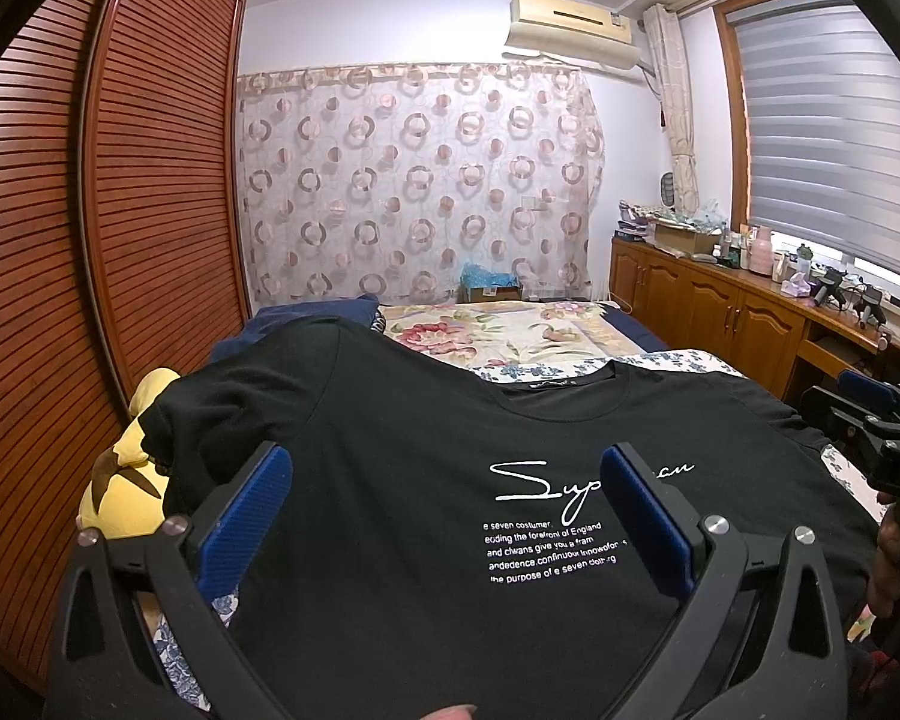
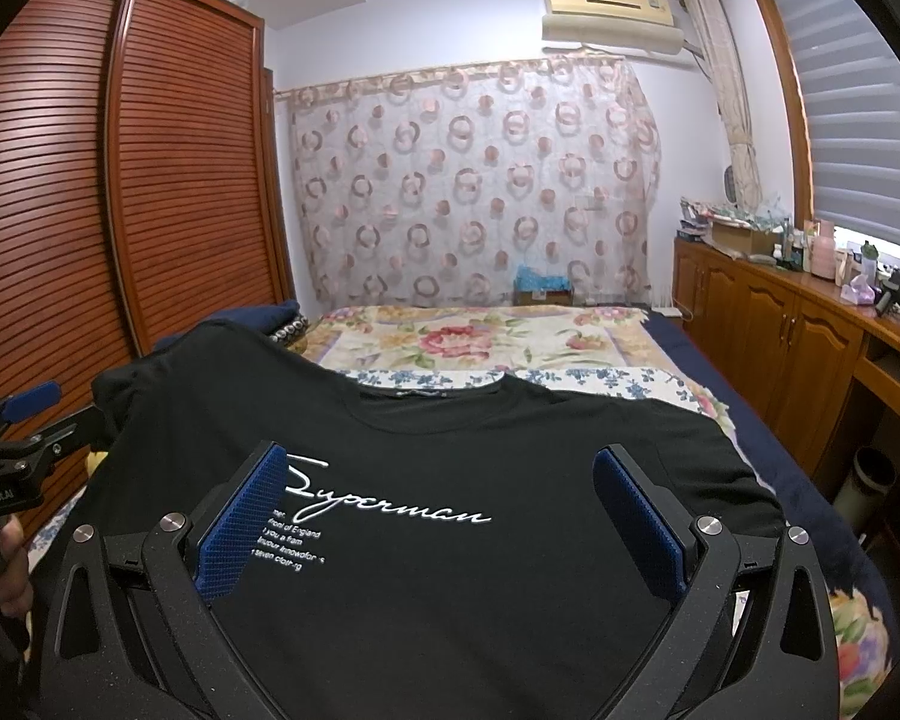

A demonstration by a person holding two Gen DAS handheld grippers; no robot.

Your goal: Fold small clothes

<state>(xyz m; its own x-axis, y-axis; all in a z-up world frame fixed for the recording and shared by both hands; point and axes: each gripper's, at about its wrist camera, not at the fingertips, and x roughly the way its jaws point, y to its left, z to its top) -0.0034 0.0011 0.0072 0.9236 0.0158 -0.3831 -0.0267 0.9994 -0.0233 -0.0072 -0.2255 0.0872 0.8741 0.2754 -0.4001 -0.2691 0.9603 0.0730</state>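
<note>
Black cotton fills both views: a black T-shirt (image 1: pixel 426 516) lies spread front-up on the bed (image 1: pixel 510 330), white script print facing me, collar towards the floral quilt (image 2: pixel 480 330). My left hand-held gripper (image 1: pixel 444 510) hangs over its left half, blue pads (image 1: pixel 246 522) spread wide, gripping nothing. My right hand-held gripper (image 2: pixel 438 510) hangs over the right half, equally wide and empty. Beside the left sleeve sits a yellow plush toy (image 1: pixel 126 480).

Left gripper (image 1: pixel 444 504): matte black frame w/ triangular cut-outs, blue ribbed pads, silver round pivot screws. Right gripper (image 2: pixel 438 510): same build, blue cross-hatched pads; side body reads "DAS…". Left unit's side reads "GenRobot.AI".
</note>
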